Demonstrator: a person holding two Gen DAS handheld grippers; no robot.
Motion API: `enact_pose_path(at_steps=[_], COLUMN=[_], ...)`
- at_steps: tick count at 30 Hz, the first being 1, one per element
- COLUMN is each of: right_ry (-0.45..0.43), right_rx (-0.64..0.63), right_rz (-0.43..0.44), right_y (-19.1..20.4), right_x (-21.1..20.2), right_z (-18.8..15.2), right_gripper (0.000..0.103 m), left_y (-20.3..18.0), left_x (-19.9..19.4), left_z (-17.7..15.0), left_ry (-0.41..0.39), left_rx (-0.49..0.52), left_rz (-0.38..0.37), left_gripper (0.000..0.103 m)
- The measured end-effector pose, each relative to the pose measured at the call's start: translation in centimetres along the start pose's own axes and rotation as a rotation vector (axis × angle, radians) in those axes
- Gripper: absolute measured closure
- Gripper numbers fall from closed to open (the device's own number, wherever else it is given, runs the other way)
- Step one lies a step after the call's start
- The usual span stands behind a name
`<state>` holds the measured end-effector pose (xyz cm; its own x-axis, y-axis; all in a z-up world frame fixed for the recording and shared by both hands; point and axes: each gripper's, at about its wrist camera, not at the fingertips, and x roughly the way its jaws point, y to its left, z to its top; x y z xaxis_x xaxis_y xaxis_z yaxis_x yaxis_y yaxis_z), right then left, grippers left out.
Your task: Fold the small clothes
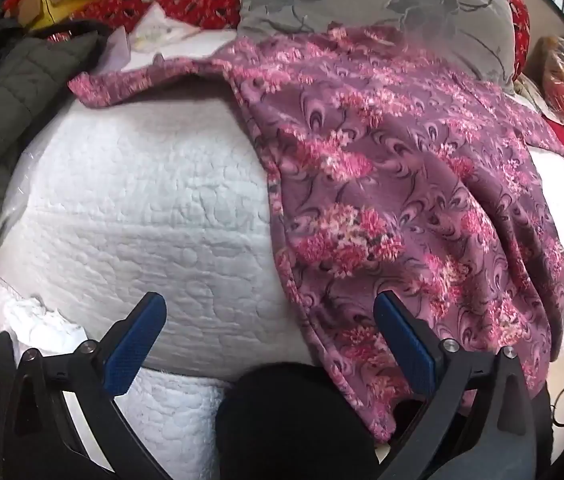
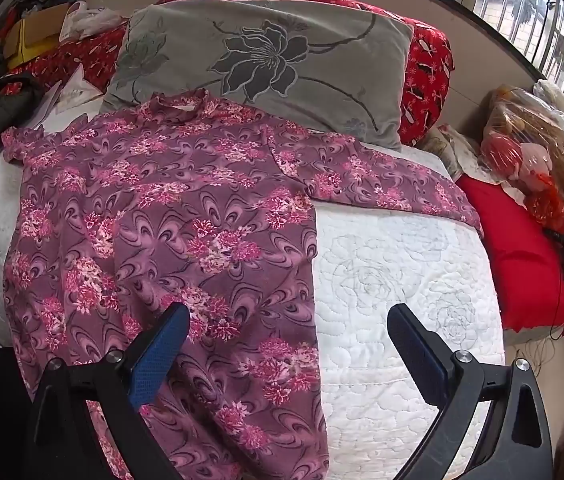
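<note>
A purple long-sleeved top with pink flowers (image 2: 169, 216) lies spread on the white quilted bed (image 2: 398, 264), collar toward the pillow, both sleeves stretched out sideways. It also shows in the left wrist view (image 1: 402, 184), with its left sleeve (image 1: 137, 80) lying across the quilt. My left gripper (image 1: 269, 308) is open and empty, above the top's lower left hem. My right gripper (image 2: 288, 320) is open and empty, above the top's lower right hem, its left finger over the cloth.
A grey flowered pillow (image 2: 273, 60) and a red patterned bolster (image 2: 426, 80) lie at the head of the bed. A dark jacket (image 1: 9, 92) lies at the left. A red cushion (image 2: 522, 256) and plastic bags (image 2: 530, 136) are at the right. A dark-clothed knee (image 1: 294, 420) is at the front edge.
</note>
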<state>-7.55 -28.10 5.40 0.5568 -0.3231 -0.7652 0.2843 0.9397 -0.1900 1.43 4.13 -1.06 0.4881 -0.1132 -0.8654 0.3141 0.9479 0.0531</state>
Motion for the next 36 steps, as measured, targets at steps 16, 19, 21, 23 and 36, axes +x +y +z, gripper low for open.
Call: enact_pose_path(at_steps=[16,19,21,23,36], right_ry=[0.010,0.004,0.005,0.008,0.021], right_rx=[0.001,0.000,0.000,0.003,0.025], right_rz=[0.000,0.001,0.002,0.009,-0.003], right_y=[0.2,0.2,0.2,0.0,-4.6], right_x=[0.4,0.3,0.3,0.3,-0.8], right_z=[0.3,0.3,0.4,0.3,-1.8], right_gripper=[0.003,0.003,0.003,0.003,0.003], left_y=[-0.4,-0.7,-0.8,-0.9,-2.1], left_x=[0.0,0.0,0.0,-0.1,-0.9], left_z=[0.4,0.5,0.8,1.0,1.6], left_ry=[-0.051,-0.047,-0.039,-0.041,-0.044], left_rx=[0.007,0.003,0.000,-0.005,0.010], left_rz=[-0.001,-0.004,-0.007,-0.005,-0.015], left_gripper=[0.000,0.000,0.000,0.000,0.000])
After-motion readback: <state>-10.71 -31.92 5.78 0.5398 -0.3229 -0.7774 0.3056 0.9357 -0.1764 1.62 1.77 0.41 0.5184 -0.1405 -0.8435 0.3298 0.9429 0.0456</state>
